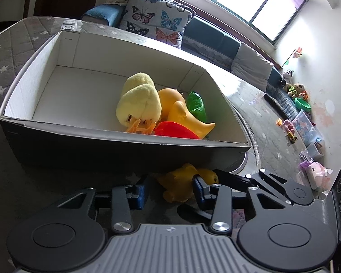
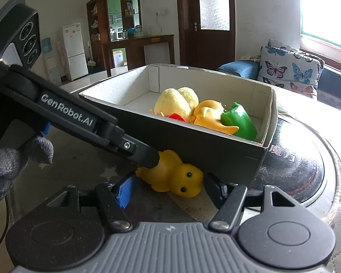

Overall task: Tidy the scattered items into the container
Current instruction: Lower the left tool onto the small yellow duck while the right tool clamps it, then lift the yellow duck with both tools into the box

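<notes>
A yellow rubber duck (image 1: 184, 183) (image 2: 175, 174) lies on the table against the near wall of the cardboard box (image 1: 79, 141) (image 2: 206, 145). My left gripper (image 1: 170, 190) is open with its fingers on either side of the duck's body. My right gripper (image 2: 168, 190) is open around the duck's head. The left gripper's finger (image 2: 147, 157) touches the duck's back in the right wrist view. In the box lie a pale yellow plush chick (image 1: 138, 104) (image 2: 175, 102), an orange duck (image 1: 184, 113) (image 2: 210, 116), a green pepper (image 1: 196, 105) (image 2: 238, 120) and a red toy (image 1: 176, 130) (image 2: 177, 117).
The box stands on a grey quilted table cover (image 1: 9, 52). A butterfly cushion (image 1: 156, 16) (image 2: 291, 68) and sofa lie behind. Toys and plastic bins (image 1: 304, 125) line the floor by the right wall. A dark round mat (image 2: 293, 166) lies right of the box.
</notes>
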{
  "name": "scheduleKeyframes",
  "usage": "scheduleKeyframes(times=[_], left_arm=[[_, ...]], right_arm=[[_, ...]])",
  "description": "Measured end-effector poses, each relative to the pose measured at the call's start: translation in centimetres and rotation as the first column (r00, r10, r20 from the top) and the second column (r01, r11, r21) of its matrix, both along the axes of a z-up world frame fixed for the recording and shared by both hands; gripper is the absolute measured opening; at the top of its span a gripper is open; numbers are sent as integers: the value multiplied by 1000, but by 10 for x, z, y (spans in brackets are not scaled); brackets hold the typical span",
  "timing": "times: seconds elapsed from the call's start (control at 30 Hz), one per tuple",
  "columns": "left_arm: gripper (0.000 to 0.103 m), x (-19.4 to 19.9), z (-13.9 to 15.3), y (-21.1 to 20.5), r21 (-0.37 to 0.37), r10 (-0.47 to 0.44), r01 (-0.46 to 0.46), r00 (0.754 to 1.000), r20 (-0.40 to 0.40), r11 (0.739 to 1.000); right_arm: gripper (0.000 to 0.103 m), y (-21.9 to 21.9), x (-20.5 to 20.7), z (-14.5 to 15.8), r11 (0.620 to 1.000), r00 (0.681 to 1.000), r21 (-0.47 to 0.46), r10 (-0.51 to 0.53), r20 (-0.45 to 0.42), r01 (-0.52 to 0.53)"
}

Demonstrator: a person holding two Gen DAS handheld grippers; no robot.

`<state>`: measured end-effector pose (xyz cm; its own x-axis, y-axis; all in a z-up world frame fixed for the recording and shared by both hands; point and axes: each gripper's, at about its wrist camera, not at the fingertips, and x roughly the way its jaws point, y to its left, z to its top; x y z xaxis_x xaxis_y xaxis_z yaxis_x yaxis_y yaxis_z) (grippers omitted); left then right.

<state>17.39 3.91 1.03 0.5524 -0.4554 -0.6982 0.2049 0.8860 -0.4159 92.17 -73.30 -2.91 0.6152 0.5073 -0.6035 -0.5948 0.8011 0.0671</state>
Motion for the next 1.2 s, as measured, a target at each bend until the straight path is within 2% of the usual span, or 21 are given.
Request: scheduleKeyframes(times=[0.3, 0.5, 0.57, 0.77, 0.97, 1.2], left_arm=[[39, 4, -1, 2, -15, -19, 19, 1000, -2, 1000], [39, 7, -1, 0, -15, -37, 37, 999, -5, 999], [39, 8, -1, 0, -17, -42, 42, 999, -7, 999], [35, 8, -3, 0, -27, -52, 52, 999, -9, 998], [31, 0, 1, 2, -29, -54, 54, 999, 8, 998], [31, -17, 16, 4, -52, -57, 59, 997, 46, 997]], right_arm=[[65, -3, -5, 2, 1000, 1000, -1, 23, -16, -23], [55, -4, 3, 1, 1000, 999, 7, 9, -34, -9], [47, -5, 4, 1, 1000, 999, 5, 5, -34, -5], [35, -6, 6, 1, 1000, 999, 0, -6, -40, 6], [35, -5, -3, 5, 1000, 1000, -1, -6, -21, 6], [35, -8, -19, 21, 1000, 1000, 7, 5, 23, -6]])
